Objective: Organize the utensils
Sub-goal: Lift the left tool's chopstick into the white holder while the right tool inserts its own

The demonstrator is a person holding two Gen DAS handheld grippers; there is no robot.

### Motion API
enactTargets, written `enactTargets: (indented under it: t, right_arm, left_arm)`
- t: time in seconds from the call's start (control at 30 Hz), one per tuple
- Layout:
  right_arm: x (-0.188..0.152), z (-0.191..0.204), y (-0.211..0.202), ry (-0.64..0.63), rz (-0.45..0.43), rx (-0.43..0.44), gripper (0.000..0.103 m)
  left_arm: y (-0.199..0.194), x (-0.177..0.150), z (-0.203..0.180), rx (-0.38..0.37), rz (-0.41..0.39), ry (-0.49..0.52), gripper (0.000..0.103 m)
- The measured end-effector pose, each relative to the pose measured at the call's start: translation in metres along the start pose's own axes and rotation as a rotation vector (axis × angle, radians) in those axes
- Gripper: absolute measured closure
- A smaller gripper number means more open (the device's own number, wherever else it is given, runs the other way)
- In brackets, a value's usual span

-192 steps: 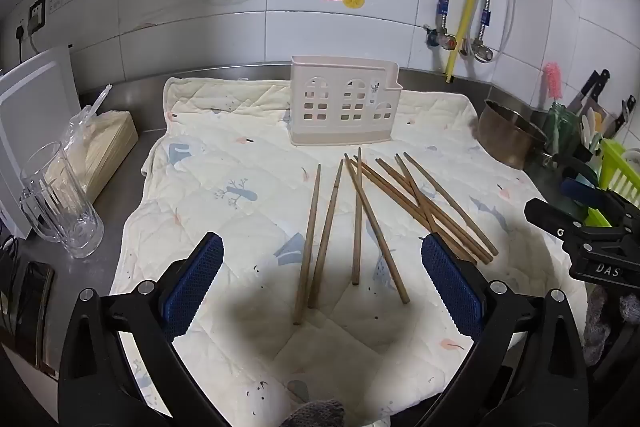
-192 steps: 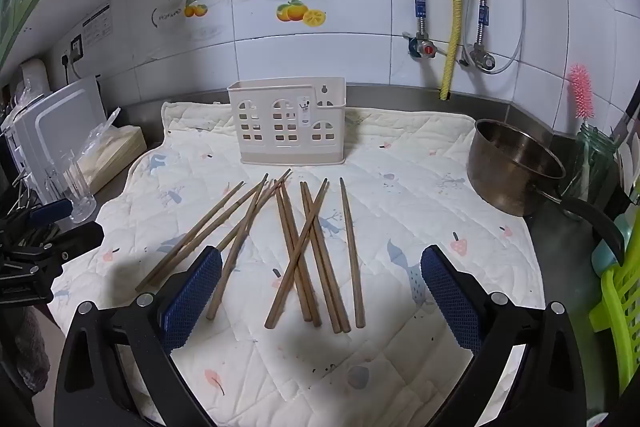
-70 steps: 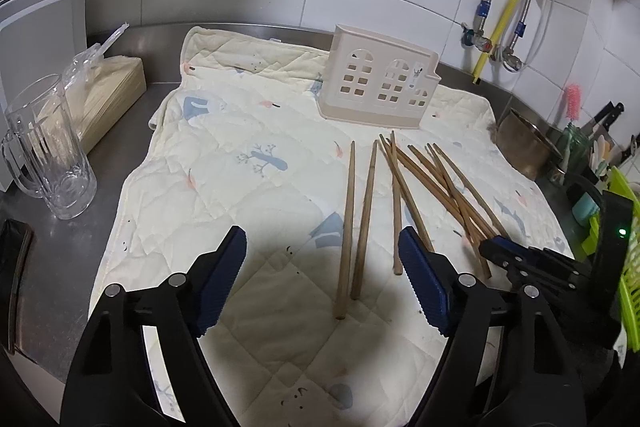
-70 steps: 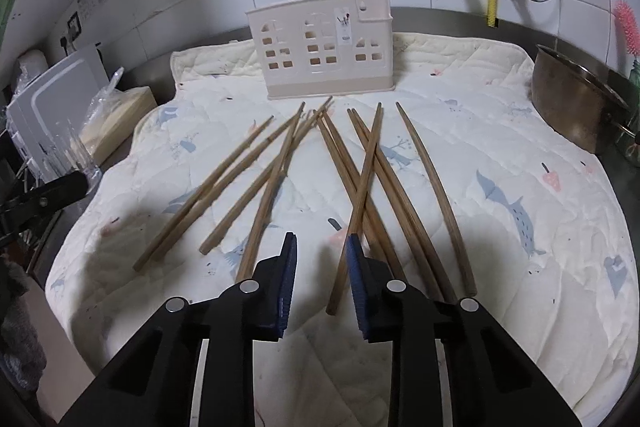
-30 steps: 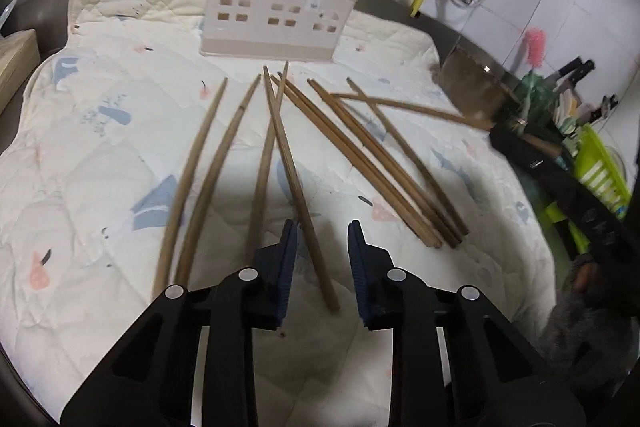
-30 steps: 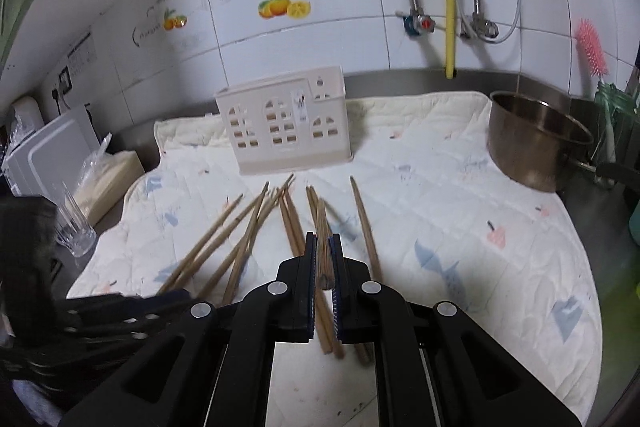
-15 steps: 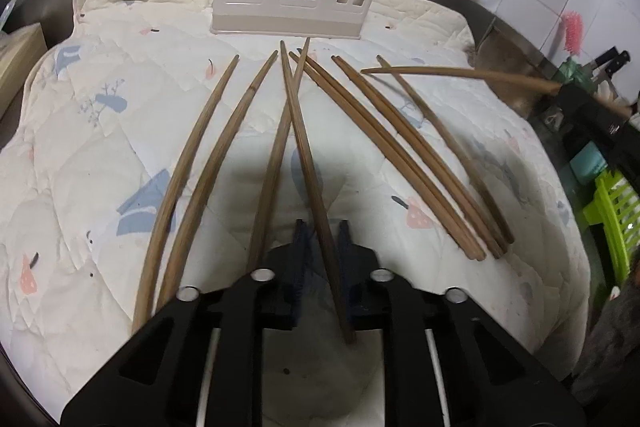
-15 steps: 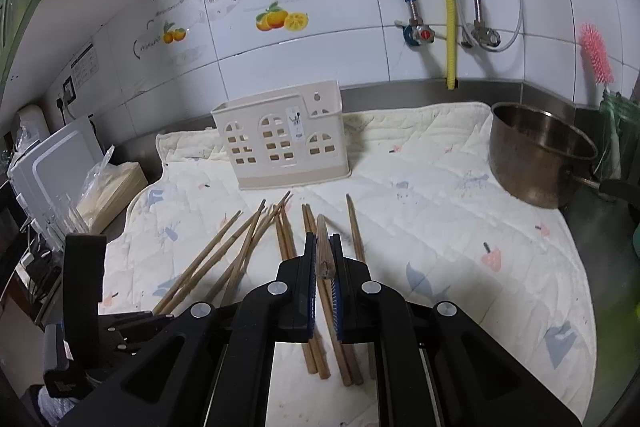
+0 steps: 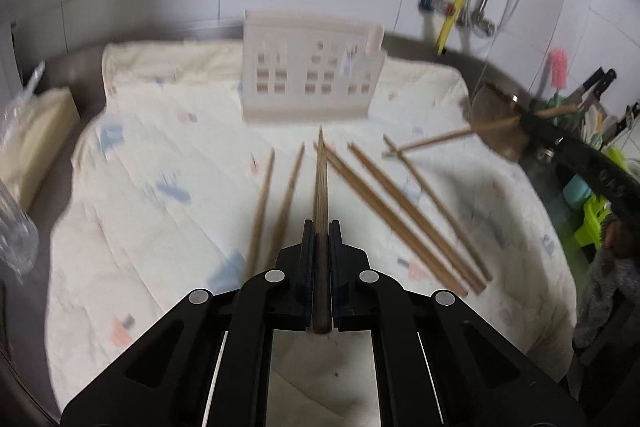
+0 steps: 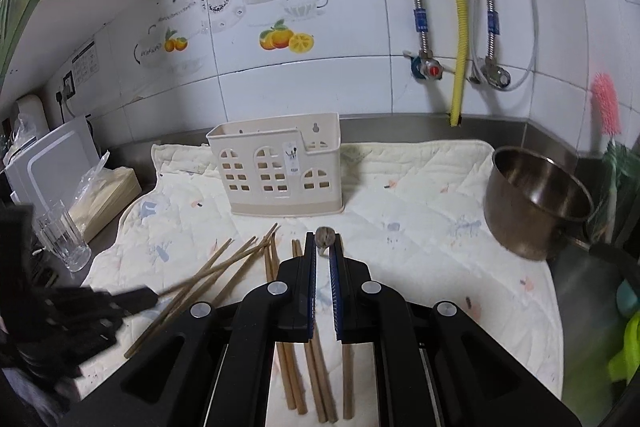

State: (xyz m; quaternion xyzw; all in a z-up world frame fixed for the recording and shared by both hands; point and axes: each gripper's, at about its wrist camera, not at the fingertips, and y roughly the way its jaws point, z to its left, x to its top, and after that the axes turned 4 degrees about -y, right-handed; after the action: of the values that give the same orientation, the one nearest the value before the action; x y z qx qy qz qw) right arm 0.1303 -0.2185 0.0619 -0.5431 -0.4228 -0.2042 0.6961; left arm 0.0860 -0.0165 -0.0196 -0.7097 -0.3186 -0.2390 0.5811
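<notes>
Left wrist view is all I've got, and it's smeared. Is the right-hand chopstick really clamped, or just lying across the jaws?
Observer: Clamped. The right gripper is shut on the chopstick, seen nearly end-on at the tips.
Operator: Where does it point?
Observer: Ahead, toward the shorter right section of the cream holder.
Operator: And the smear at my left edge?
Observer: An upright clear glass, on the steel counter off the cloth.
</notes>
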Motion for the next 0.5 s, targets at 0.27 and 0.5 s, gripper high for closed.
enactTargets:
  t: [0.27,0.5]
  right_arm:
    - [0.052,-0.001,0.011,-0.076,0.018,0.046,0.097]
    - [0.109,0.000,0.019,-0.124,0.000,0.071,0.097]
  left_arm:
    - [-0.018,0.059,0.002,-0.022,-0.064,0.053,0.098]
    - [-0.040,0.105,-0.006,-0.049,-0.121,0.114,0.098]
